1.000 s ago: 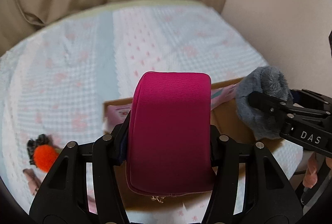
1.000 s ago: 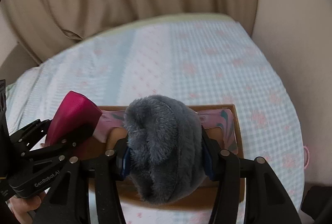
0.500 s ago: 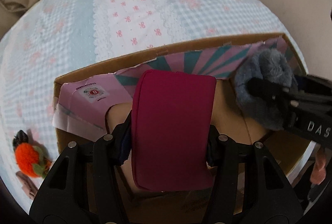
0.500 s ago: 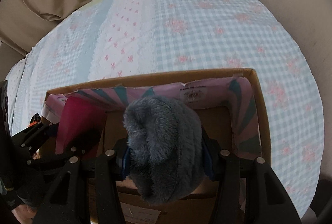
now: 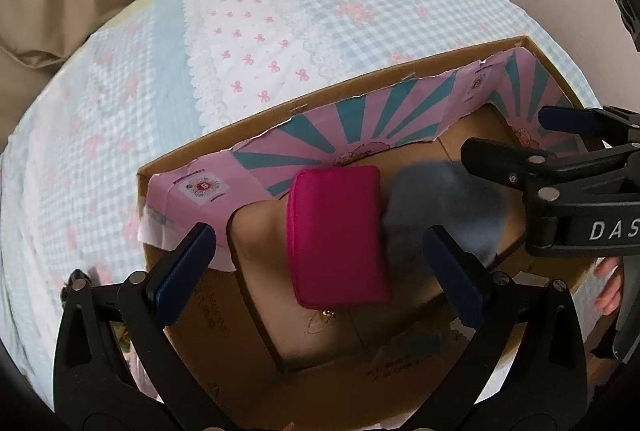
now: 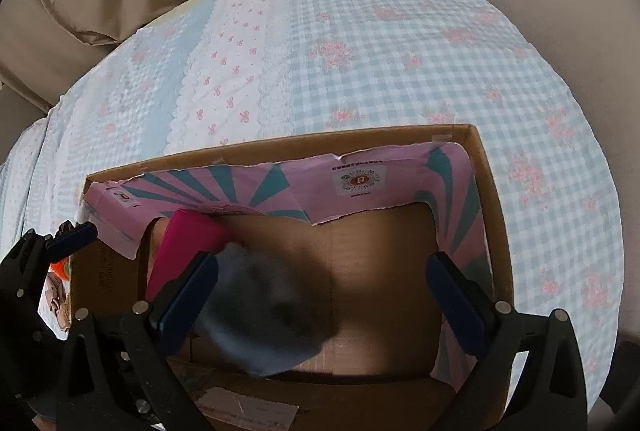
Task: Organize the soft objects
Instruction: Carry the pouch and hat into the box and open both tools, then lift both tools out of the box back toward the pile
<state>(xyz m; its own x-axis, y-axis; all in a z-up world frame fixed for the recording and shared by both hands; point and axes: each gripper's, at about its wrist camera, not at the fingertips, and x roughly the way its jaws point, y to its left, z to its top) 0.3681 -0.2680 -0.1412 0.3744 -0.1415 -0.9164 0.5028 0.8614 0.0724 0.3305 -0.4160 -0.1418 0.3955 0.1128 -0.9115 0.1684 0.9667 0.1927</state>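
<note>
Both fingers opening; magenta pouch [image 5: 338, 235] and grey plush [image 6: 260, 311] dropped inside cardboard box [image 6: 486, 167].

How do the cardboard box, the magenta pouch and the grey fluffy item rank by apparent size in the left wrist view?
1. cardboard box, clearly the largest; it contains both others.
2. magenta pouch.
3. grey fluffy item, blurred and partly hidden behind the right gripper, so its place below the pouch is uncertain.
</note>
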